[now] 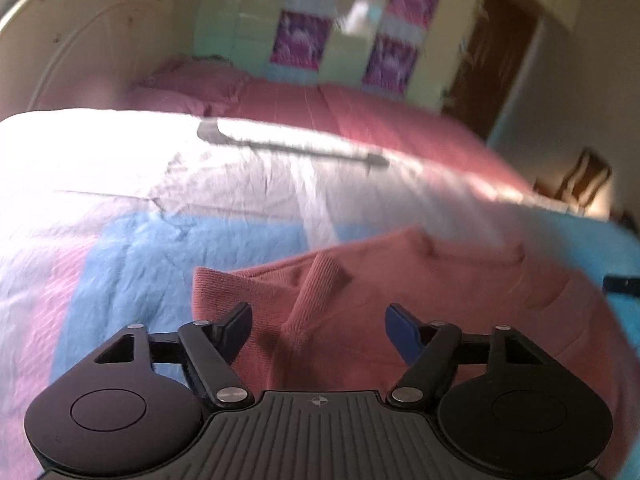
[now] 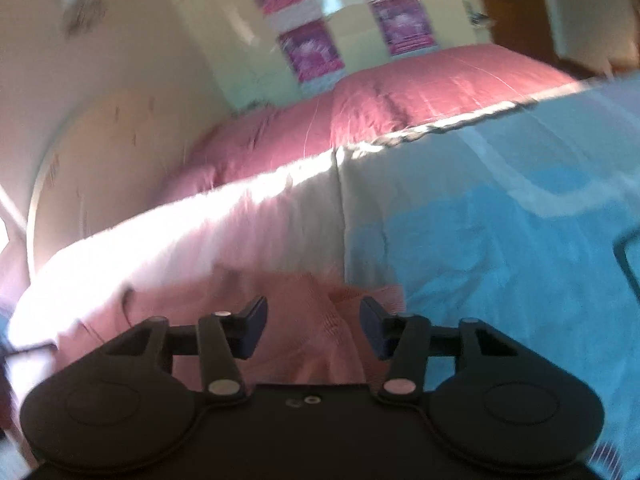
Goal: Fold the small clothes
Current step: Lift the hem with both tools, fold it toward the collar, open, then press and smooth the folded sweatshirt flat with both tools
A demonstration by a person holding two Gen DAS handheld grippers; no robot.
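Observation:
A small pink knit garment [image 1: 400, 292] lies partly folded on a pastel bedspread, with a ribbed cuff or band lying across its middle. My left gripper [image 1: 318, 320] hovers over its near edge, jaws wide apart, nothing pressed between the blue pads. In the right wrist view the same pink garment [image 2: 312, 320] lies bunched below my right gripper [image 2: 314, 316]. Those jaws stand apart too, with cloth showing in the gap and not pinched. Both views are blurred.
The bedspread [image 1: 160, 240] has blue, pink and white patches, brightly sunlit at the far side. Behind it lies a maroon cover [image 1: 360, 120] with a pillow [image 1: 192, 84]. A cabinet with purple panels [image 1: 300, 36] and a dark wooden door [image 1: 496, 52] stand at the back wall.

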